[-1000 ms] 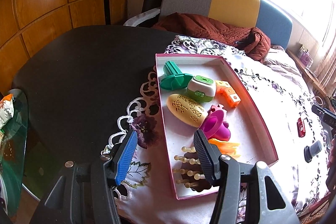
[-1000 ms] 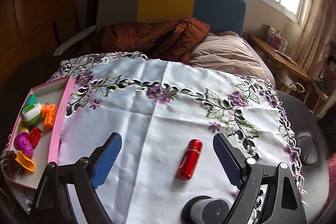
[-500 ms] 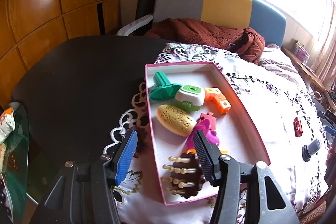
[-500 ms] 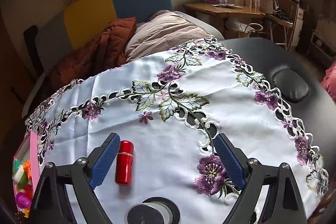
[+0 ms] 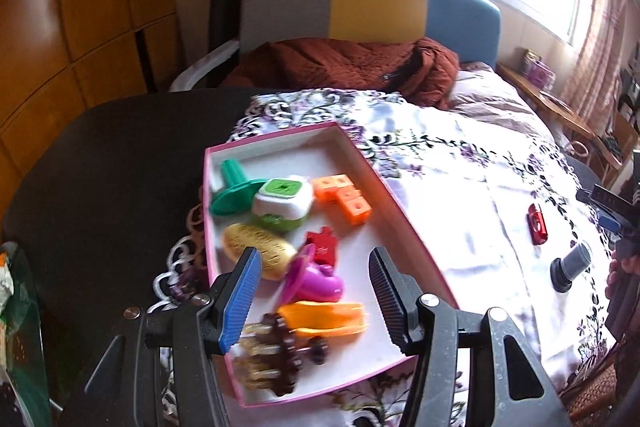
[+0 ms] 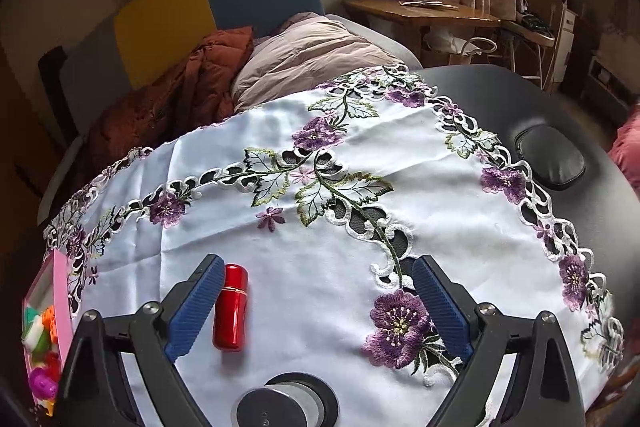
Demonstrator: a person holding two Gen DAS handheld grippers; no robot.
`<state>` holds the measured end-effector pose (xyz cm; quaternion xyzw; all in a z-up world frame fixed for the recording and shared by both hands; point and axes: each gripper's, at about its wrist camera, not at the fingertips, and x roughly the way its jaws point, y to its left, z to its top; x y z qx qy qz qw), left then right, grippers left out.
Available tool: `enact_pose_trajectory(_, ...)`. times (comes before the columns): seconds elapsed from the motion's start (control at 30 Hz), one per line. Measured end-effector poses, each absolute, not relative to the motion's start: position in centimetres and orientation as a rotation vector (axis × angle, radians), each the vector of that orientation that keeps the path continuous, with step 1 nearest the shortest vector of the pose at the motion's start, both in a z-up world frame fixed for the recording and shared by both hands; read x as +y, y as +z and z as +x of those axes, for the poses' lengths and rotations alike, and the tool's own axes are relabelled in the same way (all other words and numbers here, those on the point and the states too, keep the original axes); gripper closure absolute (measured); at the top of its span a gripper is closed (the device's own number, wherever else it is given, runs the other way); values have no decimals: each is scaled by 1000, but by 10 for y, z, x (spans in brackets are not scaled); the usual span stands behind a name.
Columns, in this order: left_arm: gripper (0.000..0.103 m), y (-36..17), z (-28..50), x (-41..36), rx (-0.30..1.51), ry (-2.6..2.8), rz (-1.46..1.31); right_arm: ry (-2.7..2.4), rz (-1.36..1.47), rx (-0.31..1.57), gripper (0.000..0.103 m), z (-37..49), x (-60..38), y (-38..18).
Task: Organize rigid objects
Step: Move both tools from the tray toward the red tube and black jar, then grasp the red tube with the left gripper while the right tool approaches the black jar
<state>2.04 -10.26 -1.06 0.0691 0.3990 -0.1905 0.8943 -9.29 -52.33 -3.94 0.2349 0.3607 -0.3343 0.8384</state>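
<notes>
Embroidered tablecloth [image 6: 360,247], red cylinder [image 6: 231,308] beside right tool [image 6: 316,303].

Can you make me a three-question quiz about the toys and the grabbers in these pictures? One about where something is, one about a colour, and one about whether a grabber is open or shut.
1. Where is the red cylinder?
A. In the pink box
B. On the white tablecloth, outside the box
C. Held by a gripper

2. What colour is the block piece in the pink box?
A. Orange
B. Blue
C. Black

3. How is the right gripper?
A. Shut on the red cylinder
B. Shut on nothing
C. Open

Answers:
1 B, it lies on the tablecloth, far from the box.
2 A, its cubes are bright orange.
3 C, its fingers stand wide apart, holding nothing.
</notes>
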Motion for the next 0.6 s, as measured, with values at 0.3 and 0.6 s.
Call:
enact_pose_trajectory(0.3,46,-13,19,-147,830,-480,198,-722,553,754,7,-99,-531,-40)
enact_pose_trajectory(0.6,46,-23,13,-198,868,-615,237,-789,619,712,7,-113,-546,-38)
